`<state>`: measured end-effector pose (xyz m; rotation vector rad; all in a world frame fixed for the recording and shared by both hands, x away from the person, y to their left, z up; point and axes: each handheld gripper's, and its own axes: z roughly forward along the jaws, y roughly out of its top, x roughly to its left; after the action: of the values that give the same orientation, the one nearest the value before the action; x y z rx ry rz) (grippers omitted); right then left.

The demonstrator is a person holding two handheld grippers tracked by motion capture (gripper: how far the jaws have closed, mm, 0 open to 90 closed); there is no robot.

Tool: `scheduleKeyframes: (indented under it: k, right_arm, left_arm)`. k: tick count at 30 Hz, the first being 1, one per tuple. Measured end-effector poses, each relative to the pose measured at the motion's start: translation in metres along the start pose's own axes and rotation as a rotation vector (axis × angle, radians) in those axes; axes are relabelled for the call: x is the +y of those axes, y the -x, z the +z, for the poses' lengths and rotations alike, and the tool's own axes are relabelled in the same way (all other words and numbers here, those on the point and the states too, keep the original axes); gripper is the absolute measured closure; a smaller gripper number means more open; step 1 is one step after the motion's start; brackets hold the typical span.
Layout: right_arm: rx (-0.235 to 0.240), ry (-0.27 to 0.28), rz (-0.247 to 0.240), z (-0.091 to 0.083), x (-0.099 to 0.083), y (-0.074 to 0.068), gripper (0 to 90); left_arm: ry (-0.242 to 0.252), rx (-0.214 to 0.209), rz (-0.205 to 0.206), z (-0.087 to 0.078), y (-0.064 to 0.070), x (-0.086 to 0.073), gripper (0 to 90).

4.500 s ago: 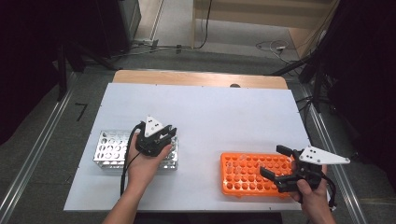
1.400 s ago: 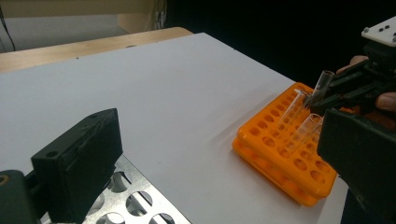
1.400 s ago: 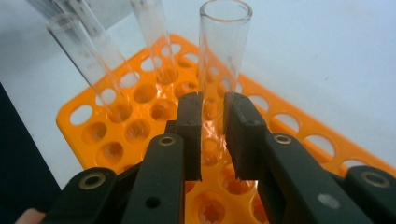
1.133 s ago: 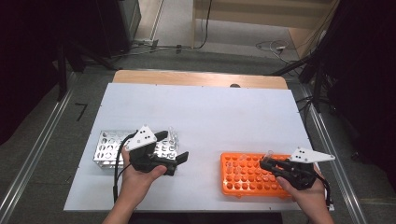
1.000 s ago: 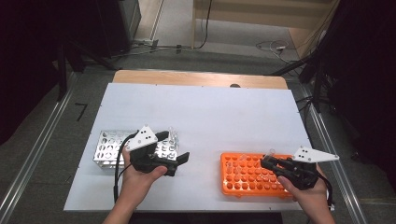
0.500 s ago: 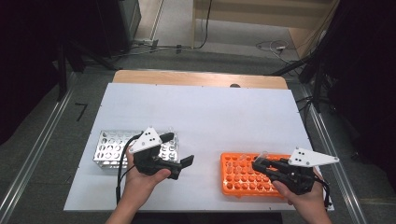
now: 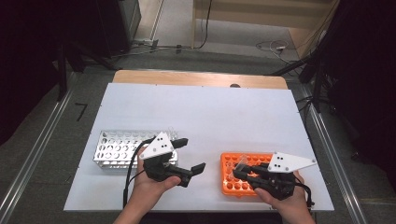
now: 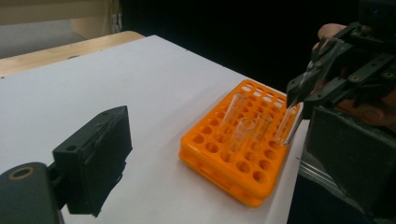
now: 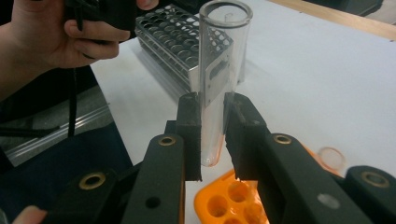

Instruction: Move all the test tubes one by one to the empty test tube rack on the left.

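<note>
Two racks sit on the white table (image 7: 210, 116). Over the near left corner of the orange rack (image 7: 243, 175), the right claw (image 9: 212, 135) is clamped on a clear test tube (image 9: 219, 79), held upright with its rounded base just above the holes. From the high view that tube is hard to make out against the rack. Three more tubes (image 8: 243, 126) stand in the orange rack. The left claw (image 7: 189, 158), left of the orange rack, has its jaws wide apart with nothing between them; it partly hides the metal rack (image 7: 119, 147), farther left.
</note>
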<state>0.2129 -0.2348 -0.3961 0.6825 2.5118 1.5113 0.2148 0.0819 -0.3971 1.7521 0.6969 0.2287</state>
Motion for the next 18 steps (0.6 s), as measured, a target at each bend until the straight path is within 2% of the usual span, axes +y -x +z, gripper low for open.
scheduleKeyframes:
  k: [10,14,18]
  right_arm:
    - [0.044,-0.021,-0.016,0.020,0.002,-0.013,73.8]
    - [0.060,-0.034,-0.022,0.026,0.002,-0.017,73.8]
    - [0.068,-0.046,-0.018,0.031,0.001,-0.020,73.9]
  left_arm:
    - [-0.003,-0.117,0.016,0.013,0.017,0.000,19.8]
    - [0.007,-0.163,0.018,0.016,0.022,-0.001,31.5]
    - [-0.006,-0.193,0.032,0.020,0.026,-0.001,40.7]
